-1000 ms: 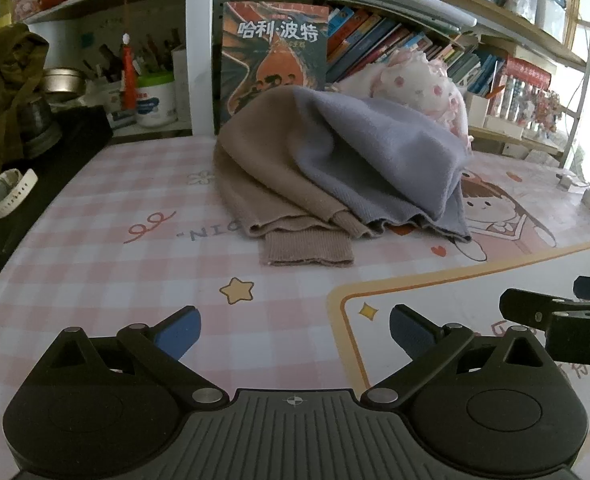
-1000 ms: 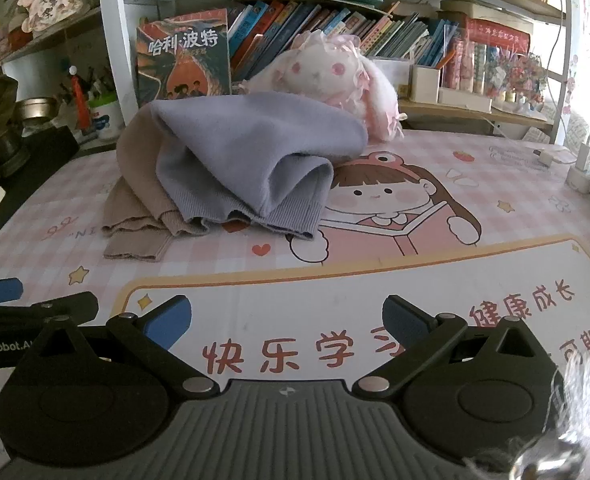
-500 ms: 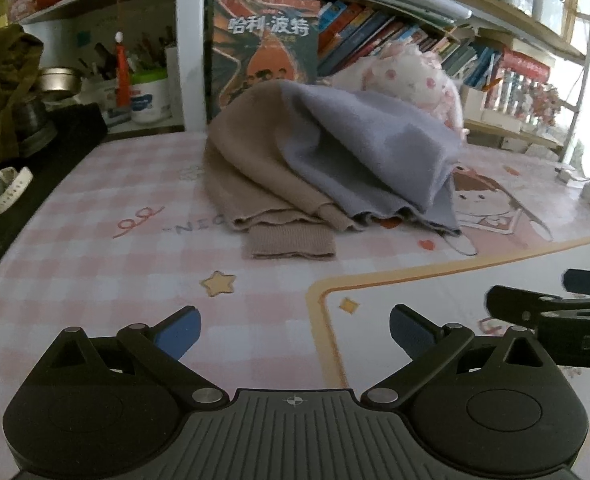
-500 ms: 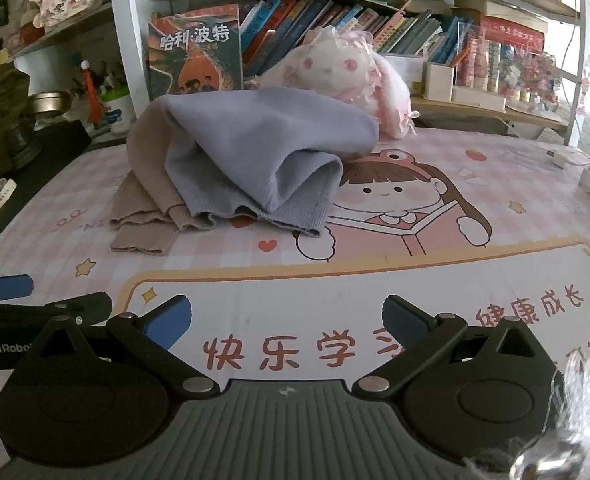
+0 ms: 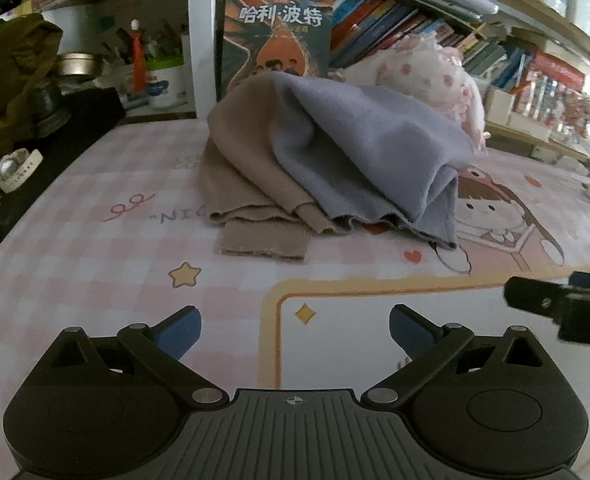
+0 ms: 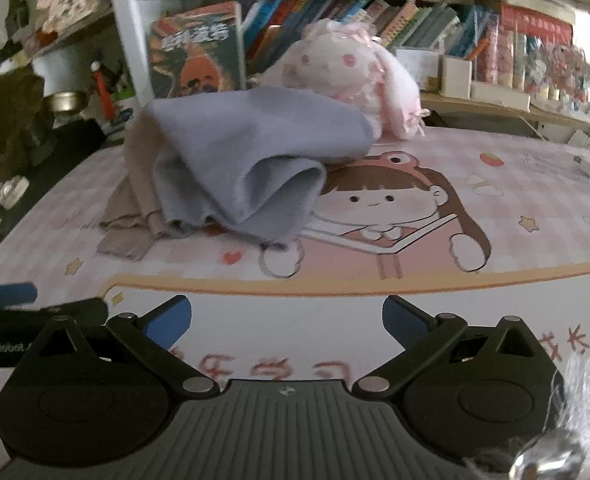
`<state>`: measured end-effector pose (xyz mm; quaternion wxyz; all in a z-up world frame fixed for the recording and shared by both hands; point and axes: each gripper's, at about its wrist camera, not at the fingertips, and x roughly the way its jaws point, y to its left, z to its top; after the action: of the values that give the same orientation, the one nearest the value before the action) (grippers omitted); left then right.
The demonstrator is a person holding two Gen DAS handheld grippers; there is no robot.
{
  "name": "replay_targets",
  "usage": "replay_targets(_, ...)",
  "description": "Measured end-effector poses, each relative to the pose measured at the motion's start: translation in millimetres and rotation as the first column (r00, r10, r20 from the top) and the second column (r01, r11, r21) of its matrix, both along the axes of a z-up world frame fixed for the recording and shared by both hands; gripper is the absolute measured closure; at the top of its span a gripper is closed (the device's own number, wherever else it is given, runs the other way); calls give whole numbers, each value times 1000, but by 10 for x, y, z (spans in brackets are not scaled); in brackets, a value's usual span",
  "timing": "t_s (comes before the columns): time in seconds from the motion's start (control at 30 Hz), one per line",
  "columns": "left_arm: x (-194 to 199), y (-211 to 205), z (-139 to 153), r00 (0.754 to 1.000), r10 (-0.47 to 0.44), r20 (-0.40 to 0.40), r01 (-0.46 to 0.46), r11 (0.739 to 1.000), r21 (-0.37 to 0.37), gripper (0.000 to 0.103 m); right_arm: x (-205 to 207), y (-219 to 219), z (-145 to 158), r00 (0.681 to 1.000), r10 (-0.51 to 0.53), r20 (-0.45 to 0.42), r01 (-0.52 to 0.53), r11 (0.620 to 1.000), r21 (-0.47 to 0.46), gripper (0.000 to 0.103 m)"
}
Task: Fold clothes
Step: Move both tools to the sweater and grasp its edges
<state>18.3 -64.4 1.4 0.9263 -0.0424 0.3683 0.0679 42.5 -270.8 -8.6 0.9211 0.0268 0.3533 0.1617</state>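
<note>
Heaped, not flat: lavender sweater [image 5: 375,152] draped over beige sweater [image 5: 247,168], just before plush rabbit [image 5: 427,72]. Both grippers, left [image 5: 295,330] and right [image 6: 287,320], spread, empty (2 pairs). Worth pinching hem corners.

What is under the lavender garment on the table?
The lavender knit garment lies draped over a beige knit garment, whose ribbed cuff sticks out in front onto the pink checked mat. How far the beige one reaches underneath is covered.
</note>
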Motion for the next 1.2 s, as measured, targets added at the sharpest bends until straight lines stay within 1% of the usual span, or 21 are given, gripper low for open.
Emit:
replay_targets(0.1,95,-129,39,1000,15,11,-16,999,28,1,188,-207,5,1000,-11,-24,12,999,46,0)
replay_targets(0.33,412,-429,45,1000,11,17,-13,992,127,1,534,-537,-22,998,-9,-65,17,992,128,0)
replay_targets(0.47,606,-589,72,999,12,39,-19,983,184,1,741,-723,-4,994,-48,-97,68,976,209,0)
replay_targets(0.57,750,-649,64,999,7,36,-14,980,199,1,913,-852,-6,986,-73,-151,114,951,287,0)
replay_targets(0.67,893,-710,56,999,2,33,-9,977,214,2,1065,-974,-17,976,-83,-203,154,917,367,0)
replay_targets(0.73,989,-750,51,1000,-1,30,-6,975,224,2,1138,-1030,-39,969,-71,-235,168,890,423,0)
replay_targets(0.87,1181,-830,40,1000,-8,26,1,970,243,8,1236,-1077,-82,953,-30,-300,189,835,516,3)
replay_targets(0.97,1311,-875,22,1000,-13,19,7,964,264,11,1285,-1068,-93,946,-2,-323,195,800,568,5)
replay_targets(1.03,1381,-884,-3,1000,-16,11,12,958,286,19,1319,-1051,-93,942,14,-335,199,781,593,9)
replay_targets(1.07,1416,-889,-15,1000,-18,8,14,955,297,33,1338,-1040,-91,940,21,-339,199,774,601,12)
replay_targets(1.1,1451,-894,-28,1000,-19,4,17,951,308,51,1356,-1028,-87,939,28,-343,200,767,609,13)
replay_targets(1.13,1486,-899,-40,1000,-21,0,20,948,319,61,1371,-1017,-83,937,36,-347,199,761,617,17)
replay_targets(1.17,1520,-902,-52,1000,-22,-4,22,944,329,82,1386,-1005,-78,936,45,-349,197,755,626,20)
replay_targets(1.2,1498,-861,-22,1000,-12,-6,13,953,303,94,1397,-994,-77,934,55,-352,196,747,635,22)
